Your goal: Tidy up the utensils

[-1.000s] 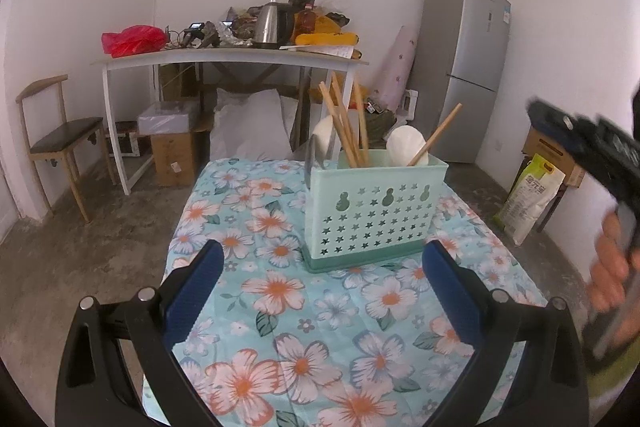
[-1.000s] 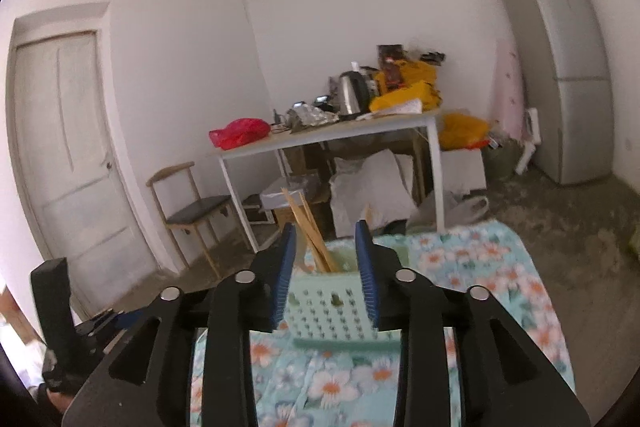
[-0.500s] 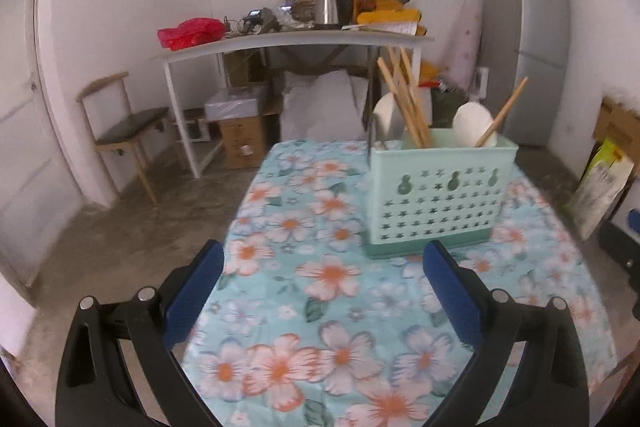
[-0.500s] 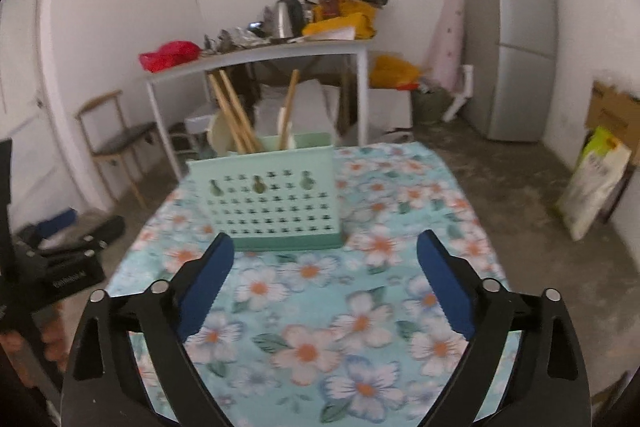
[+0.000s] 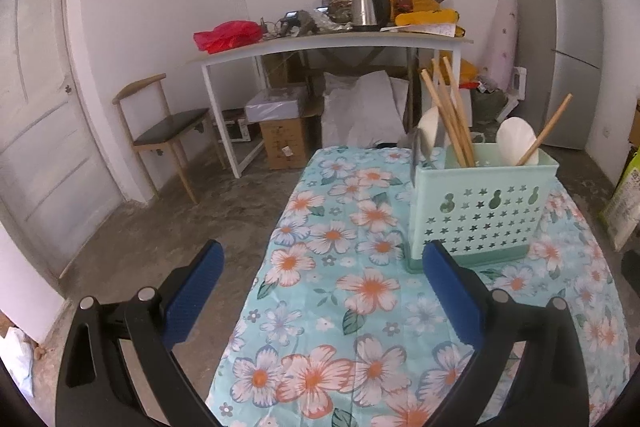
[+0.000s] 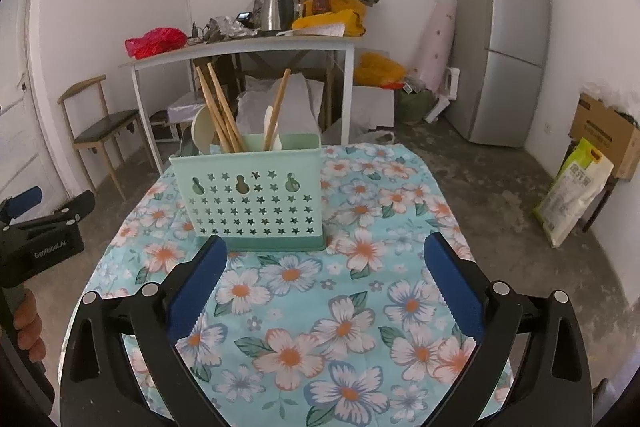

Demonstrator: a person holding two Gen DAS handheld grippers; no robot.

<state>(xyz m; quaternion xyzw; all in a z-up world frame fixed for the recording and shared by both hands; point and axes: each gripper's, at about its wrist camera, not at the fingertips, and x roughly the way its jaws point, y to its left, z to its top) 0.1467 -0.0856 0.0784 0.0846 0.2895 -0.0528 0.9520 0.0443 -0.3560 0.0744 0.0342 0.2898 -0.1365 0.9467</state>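
A mint green utensil caddy (image 5: pixel 482 211) with star holes stands on the floral tablecloth (image 5: pixel 360 291); it also shows in the right wrist view (image 6: pixel 250 199). It holds wooden chopsticks (image 5: pixel 448 115), white spoons (image 5: pixel 516 141) and a dark utensil at its left end. My left gripper (image 5: pixel 320 291) is open and empty, near and left of the caddy. My right gripper (image 6: pixel 326 287) is open and empty, in front of the caddy. The left gripper also shows at the left edge of the right wrist view (image 6: pixel 44 215).
The small table (image 6: pixel 400 195) drops off on all sides. Behind stand a cluttered white desk (image 5: pixel 332 43), a chair (image 5: pixel 168 131), boxes, a grey fridge (image 6: pixel 504 43) and a rice bag (image 6: pixel 572 191) on the floor.
My right gripper opened wide and dropped lower, facing the caddy from the front. My left gripper swung left and back, so the caddy now sits to its right.
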